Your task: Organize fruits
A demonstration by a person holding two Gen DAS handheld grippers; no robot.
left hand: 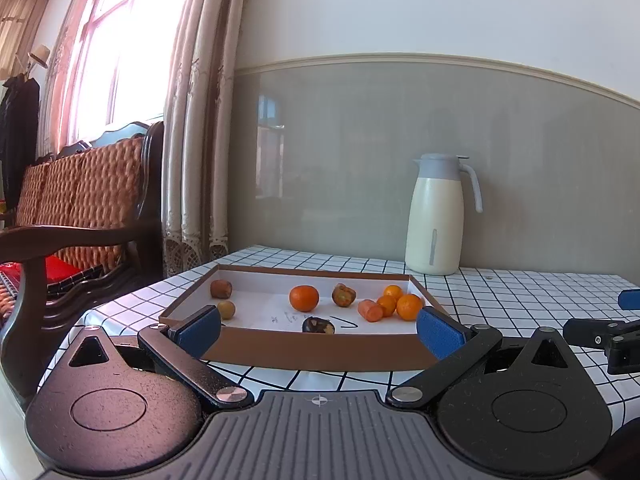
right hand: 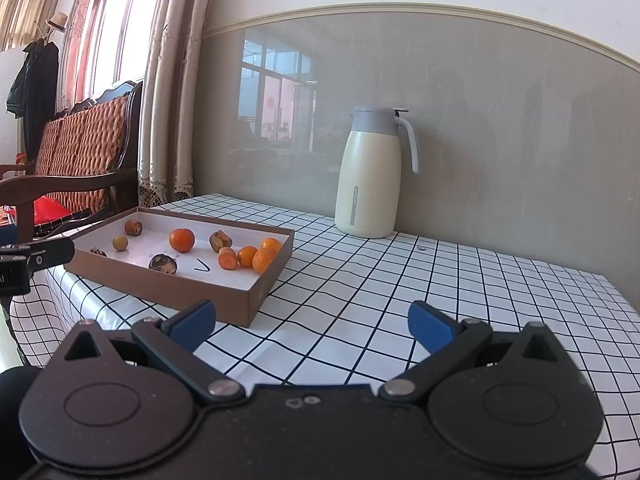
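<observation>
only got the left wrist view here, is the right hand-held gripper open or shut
observer: open. The right hand-held gripper has its pads wide apart with nothing between them.
operator: whats under it
observer: bare checked tablecloth, off the right end of the brown box.
operator: anything in the box i might be missing
observer: yes, a small dark piece lies in the box's near left corner.
</observation>
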